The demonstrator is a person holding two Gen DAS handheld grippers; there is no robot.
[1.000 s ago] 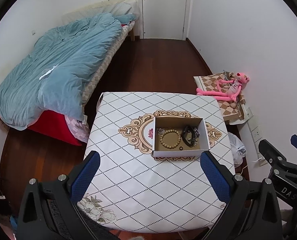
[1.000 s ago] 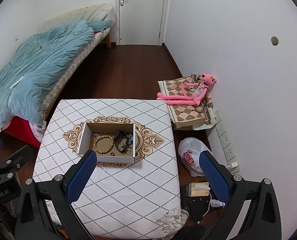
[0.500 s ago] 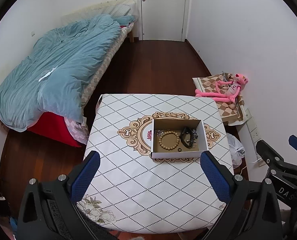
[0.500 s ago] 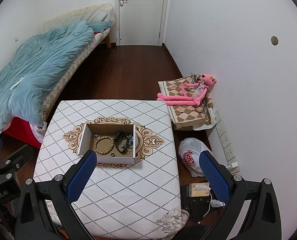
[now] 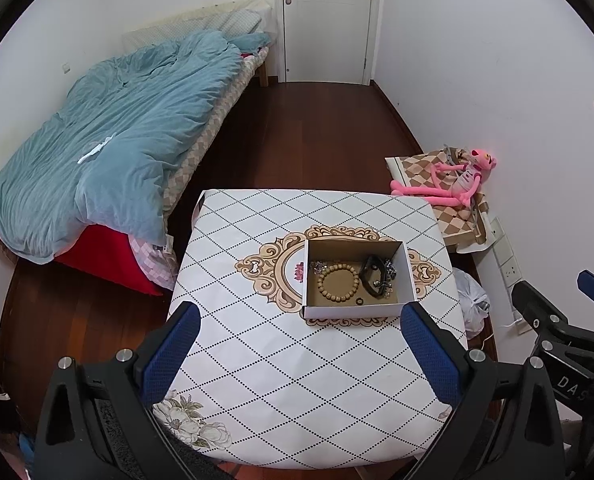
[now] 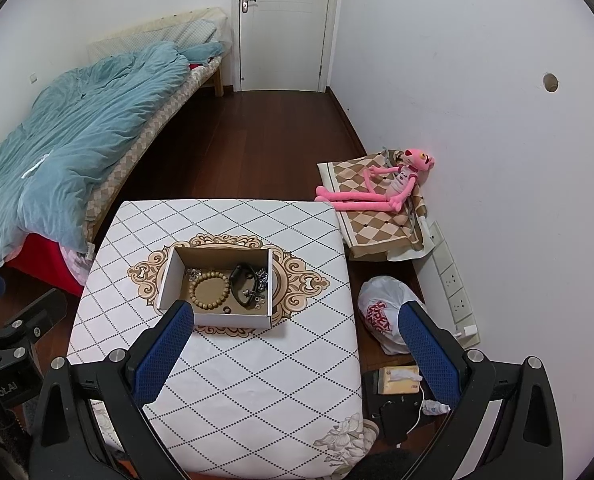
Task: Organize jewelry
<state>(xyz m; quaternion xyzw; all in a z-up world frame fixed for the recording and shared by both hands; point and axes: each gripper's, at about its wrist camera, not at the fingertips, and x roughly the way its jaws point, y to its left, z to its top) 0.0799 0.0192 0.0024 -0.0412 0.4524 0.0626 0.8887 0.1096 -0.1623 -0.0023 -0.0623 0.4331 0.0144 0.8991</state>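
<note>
Hovering above the near edge of the table point(image 5: 265, 360), the left gripper point(image 5: 297, 344) stands released, its blue pads spread wide with nothing between them. The right gripper point(image 6: 293, 344) is likewise spread and empty.

Item 1, cardboard box point(image 5: 353, 312): rests on the ornate medallion of the tablecloth, above the pads in both views. In the left wrist view it sits right of centre, closer to the right-hand pad; in the right wrist view it sits left of centre, with the left-hand pad overlapping its near-left corner in the picture. Its long axis runs across the frame, roughly parallel to the line between the pads. By judgement the box lies ahead of and between the two grippers, neither clearly nearer.

Item 2, contents:
- Wooden bead bracelet point(image 5: 338, 283), a flat ring at the box's left-centre.
- Black band point(image 5: 371, 278) to its right, long axis running up and down the frame.
- Silvery chain pieces point(image 5: 389, 270) tangled against the right wall.
- Small dark ring point(image 5: 359, 301) near the front wall.

Item 3, writing: "DAS" partly legible on the other gripper's body at the lower right of the left wrist view. A red logo on the white plastic bag point(image 6: 381, 312) on the floor cannot be read.
</note>
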